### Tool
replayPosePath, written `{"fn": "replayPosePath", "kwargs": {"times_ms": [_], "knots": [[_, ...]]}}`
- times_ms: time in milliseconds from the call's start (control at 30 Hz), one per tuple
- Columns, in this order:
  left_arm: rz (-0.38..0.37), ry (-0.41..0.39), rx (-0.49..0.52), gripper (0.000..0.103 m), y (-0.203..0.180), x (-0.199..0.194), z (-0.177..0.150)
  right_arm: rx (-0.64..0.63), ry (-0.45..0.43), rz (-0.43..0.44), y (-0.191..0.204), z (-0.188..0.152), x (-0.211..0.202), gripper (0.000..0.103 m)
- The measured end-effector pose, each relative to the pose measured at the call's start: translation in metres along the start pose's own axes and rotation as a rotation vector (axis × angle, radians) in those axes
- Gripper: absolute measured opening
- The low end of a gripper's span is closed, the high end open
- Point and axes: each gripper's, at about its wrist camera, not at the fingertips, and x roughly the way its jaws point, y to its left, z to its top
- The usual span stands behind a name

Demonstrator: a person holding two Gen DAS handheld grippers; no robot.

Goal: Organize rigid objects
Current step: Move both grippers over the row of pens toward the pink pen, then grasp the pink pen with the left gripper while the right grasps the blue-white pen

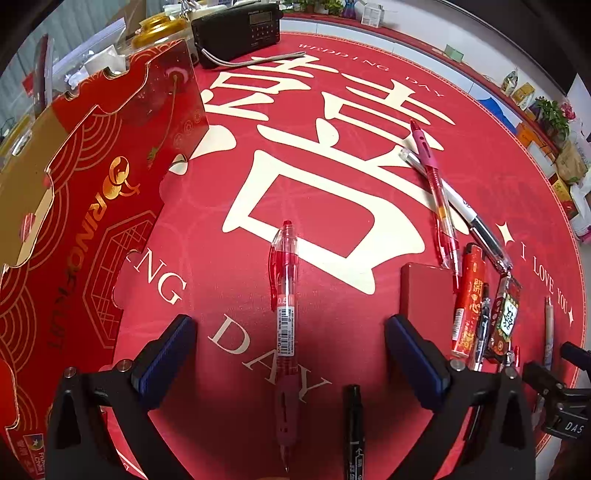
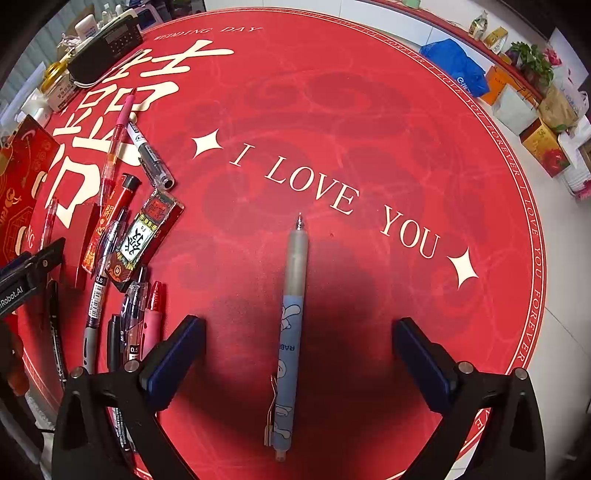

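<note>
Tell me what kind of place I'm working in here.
Probably a lived-in home or small office: a round table under a red wedding-day tablecloth, a black portable radio at its far edge, and gift boxes and potted plants crowded along the wall.

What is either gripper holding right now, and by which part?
Nothing. The left gripper is open over the red pen; the right gripper is open over the blue pen.
</note>
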Motion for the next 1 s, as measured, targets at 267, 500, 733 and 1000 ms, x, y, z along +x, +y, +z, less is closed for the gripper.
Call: {"fn": "replayPosePath", "kwargs": {"times_ms": [267,500,733,1000], "knots": [[0.003,-0.017,-0.008,0.103,0.0,-0.001,-0.001,-0.005,-0.018,0.002,-0.001,-0.001,-0.001,0.103],[0.016,-0.045,-0.036,0.103,0.0,-0.003,-0.005,0.001,-0.042,-0.003,0.003,-0.008,0.0,0.103],[0.008,-0.019,-0.029,0.101,-0.002,-0.003,-0.002,-0.053,-0.069,0.004,0.017,-0.021,-0.009,0.086],[-0.035,-0.043,0.068,0.046,-0.019,-0.016,-0.008,-0.129,-0.083,0.024,0.037,-0.024,-0.02,0.024]]}}
